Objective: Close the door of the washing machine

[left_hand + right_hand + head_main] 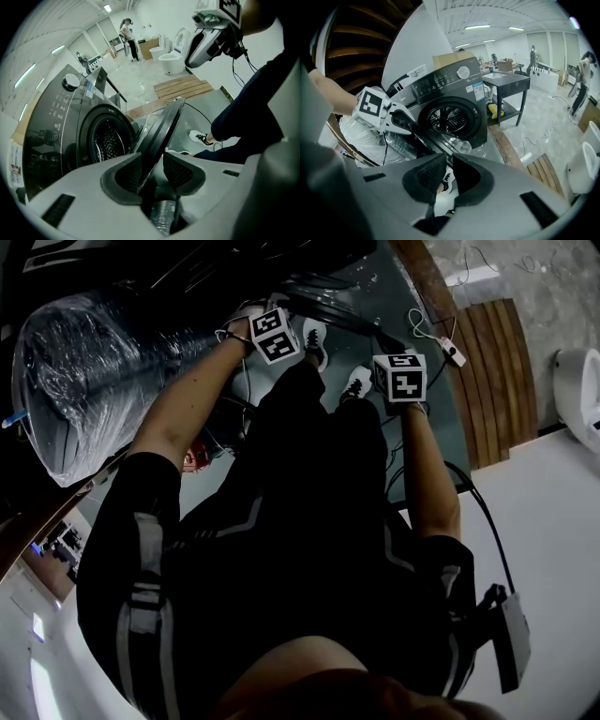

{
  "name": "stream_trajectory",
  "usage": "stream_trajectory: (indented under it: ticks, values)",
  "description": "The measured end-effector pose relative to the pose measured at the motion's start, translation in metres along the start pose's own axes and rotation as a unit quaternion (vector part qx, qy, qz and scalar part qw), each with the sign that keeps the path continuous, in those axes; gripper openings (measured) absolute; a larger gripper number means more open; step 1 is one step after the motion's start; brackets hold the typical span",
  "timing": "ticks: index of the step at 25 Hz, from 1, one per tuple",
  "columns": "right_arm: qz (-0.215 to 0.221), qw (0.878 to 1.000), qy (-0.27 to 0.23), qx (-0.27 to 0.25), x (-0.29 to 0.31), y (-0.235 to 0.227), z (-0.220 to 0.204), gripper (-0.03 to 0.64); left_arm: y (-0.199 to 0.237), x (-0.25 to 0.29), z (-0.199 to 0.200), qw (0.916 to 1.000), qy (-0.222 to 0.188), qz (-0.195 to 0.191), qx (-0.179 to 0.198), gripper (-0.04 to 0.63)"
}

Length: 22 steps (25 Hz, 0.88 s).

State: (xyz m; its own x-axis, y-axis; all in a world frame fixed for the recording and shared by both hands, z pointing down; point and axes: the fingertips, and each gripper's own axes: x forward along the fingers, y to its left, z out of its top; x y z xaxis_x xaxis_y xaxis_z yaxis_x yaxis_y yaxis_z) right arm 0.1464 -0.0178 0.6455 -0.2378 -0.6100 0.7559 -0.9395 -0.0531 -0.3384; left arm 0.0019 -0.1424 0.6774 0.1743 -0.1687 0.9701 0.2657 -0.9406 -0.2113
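A dark front-loading washing machine (454, 84) stands with its round drum opening (447, 117) uncovered. Its door (161, 126) is swung out, edge-on in the left gripper view. My left gripper (152, 161) has the door's rim between its pads and is shut on it; the right gripper view shows the left gripper (396, 119) at the door's (440, 140) outer edge. My right gripper (450, 161) hangs apart from the door with a narrow gap between its pads and nothing in it. In the head view both marker cubes show, left gripper (267, 334) and right gripper (401, 379).
A plastic-wrapped bundle (94, 371) lies left of the machine. The person's shoes (314, 338) stand below the door. A wooden slat platform (492, 371), a cable and a white toilet (577, 390) are on the right. A black table (506, 89) stands behind the machine.
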Motion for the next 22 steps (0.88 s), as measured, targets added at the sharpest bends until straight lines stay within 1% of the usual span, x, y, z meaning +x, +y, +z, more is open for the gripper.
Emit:
stream_trajectory:
  ticks: [1, 4, 8, 10, 13, 15, 19, 20, 22]
  values:
    - [0.001, 1.0, 0.004, -0.005, 0.007, -0.001, 0.0, 0.052, 0.003, 0.001, 0.001, 1.0, -0.001, -0.002, -0.003, 0.144]
    - [0.003, 1.0, 0.018, -0.017, 0.026, -0.005, -0.003, 0.059, 0.008, 0.004, 0.003, 1.0, 0.0, -0.003, -0.005, 0.144]
    - [0.0, 0.999, 0.034, -0.021, 0.048, -0.015, -0.003, 0.087, 0.018, 0.006, 0.009, 0.9998, -0.003, -0.015, -0.014, 0.144]
    - [-0.006, 0.999, 0.037, -0.025, 0.056, -0.022, -0.001, 0.106, 0.021, 0.007, 0.013, 0.9996, -0.009, -0.019, -0.017, 0.144]
    - [-0.018, 0.998, 0.044, -0.033, 0.068, -0.031, 0.003, 0.107, 0.026, 0.01, 0.012, 0.9993, -0.014, -0.029, -0.019, 0.146]
    - [-0.02, 0.997, 0.053, -0.047, 0.078, -0.034, 0.005, 0.11, 0.029, 0.012, 0.012, 0.9991, -0.014, -0.034, -0.02, 0.146]
    - [-0.018, 0.993, 0.069, -0.092, 0.092, -0.039, 0.012, 0.118, 0.035, 0.012, 0.018, 0.9984, -0.02, -0.044, -0.031, 0.146]
    - [-0.016, 0.993, 0.069, -0.099, 0.094, -0.041, 0.015, 0.105, 0.036, 0.012, 0.019, 0.9981, -0.022, -0.045, -0.035, 0.146]
    - [-0.012, 0.992, 0.07, -0.106, 0.097, -0.044, 0.019, 0.107, 0.042, 0.013, 0.021, 0.9976, -0.026, -0.046, -0.046, 0.146]
